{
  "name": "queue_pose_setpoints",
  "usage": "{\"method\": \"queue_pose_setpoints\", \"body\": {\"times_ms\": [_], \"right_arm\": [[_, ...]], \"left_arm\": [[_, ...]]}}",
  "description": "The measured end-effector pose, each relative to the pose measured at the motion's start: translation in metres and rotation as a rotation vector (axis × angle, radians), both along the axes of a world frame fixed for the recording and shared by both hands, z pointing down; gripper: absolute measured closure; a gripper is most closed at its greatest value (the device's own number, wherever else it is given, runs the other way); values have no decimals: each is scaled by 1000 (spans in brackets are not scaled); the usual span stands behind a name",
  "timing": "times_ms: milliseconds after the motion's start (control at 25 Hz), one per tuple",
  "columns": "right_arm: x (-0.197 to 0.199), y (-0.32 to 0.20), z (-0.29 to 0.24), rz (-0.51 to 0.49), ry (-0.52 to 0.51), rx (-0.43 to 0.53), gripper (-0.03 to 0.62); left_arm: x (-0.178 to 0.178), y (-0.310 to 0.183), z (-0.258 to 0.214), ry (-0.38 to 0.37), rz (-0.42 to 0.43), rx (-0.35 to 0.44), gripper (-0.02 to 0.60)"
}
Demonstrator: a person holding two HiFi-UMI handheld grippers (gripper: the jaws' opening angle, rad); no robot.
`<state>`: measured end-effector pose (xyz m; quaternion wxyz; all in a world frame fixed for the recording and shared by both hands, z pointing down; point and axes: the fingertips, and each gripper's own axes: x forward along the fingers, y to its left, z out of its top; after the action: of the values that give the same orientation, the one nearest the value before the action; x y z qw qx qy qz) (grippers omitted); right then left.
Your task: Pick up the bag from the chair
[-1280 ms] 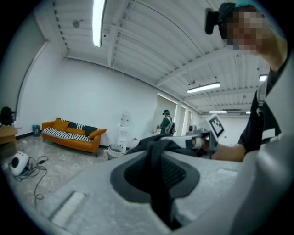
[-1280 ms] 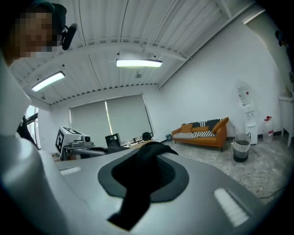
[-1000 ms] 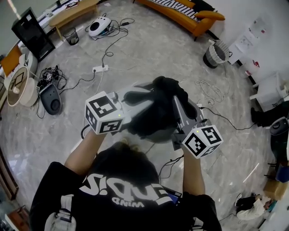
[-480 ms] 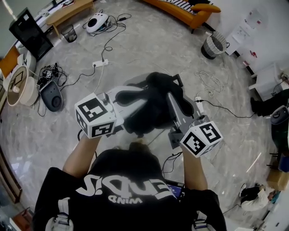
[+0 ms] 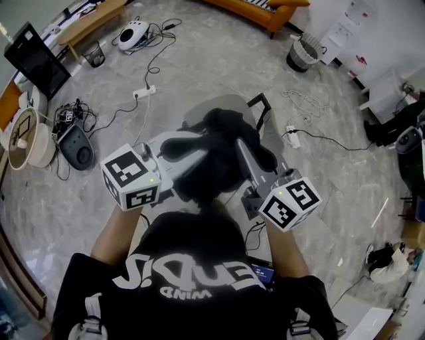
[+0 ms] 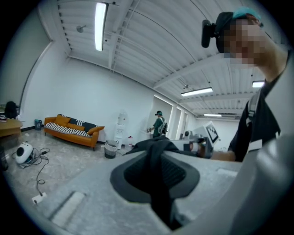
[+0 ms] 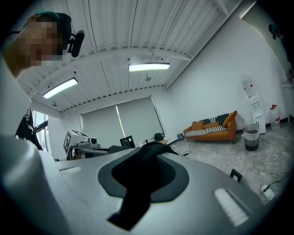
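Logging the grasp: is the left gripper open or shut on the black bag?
Shut on the black bag: the left gripper has its jaws nearly together, pinching a dark fold of it in its own view.

ahead: chair (image 5: 229, 104) | left: power strip (image 5: 145, 91) | right: floor (image 5: 345, 192) open

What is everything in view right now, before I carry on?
bag: one, black, centre, gripped by both claws
chair: one, grey, beneath the bag, mostly hidden
sofa: one, orange, far wall
waste bin: one, grey, beside the sofa
power strip: one, white, floor left of chair
screen: one, black, far left
cables: several, white and black, across floor
bystander: one, green top, far back
left claw: one, grey, shut on the bag
right claw: one, grey, shut on the bag
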<state>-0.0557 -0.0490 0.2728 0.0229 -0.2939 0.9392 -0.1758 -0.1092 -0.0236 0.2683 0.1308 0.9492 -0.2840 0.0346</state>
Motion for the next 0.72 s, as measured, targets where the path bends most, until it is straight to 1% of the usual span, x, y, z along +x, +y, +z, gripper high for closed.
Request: {"method": "queue_pose_setpoints", "body": {"times_ms": [280,440,560,720], "right_arm": [[-16,53,16,24,26,-20,545],[-27,77,32,49,44,-34,545],[-35,92,45,55,67,-29,545],[-31,107,54,72,78,-34,545]], "left_arm": [[-16,49,16,8,31,-40,538],[-27,72,31,10,60,-48,538],[-35,87,44,25,66,-65,538],[-30,100,55,27,85,-81,538]]}}
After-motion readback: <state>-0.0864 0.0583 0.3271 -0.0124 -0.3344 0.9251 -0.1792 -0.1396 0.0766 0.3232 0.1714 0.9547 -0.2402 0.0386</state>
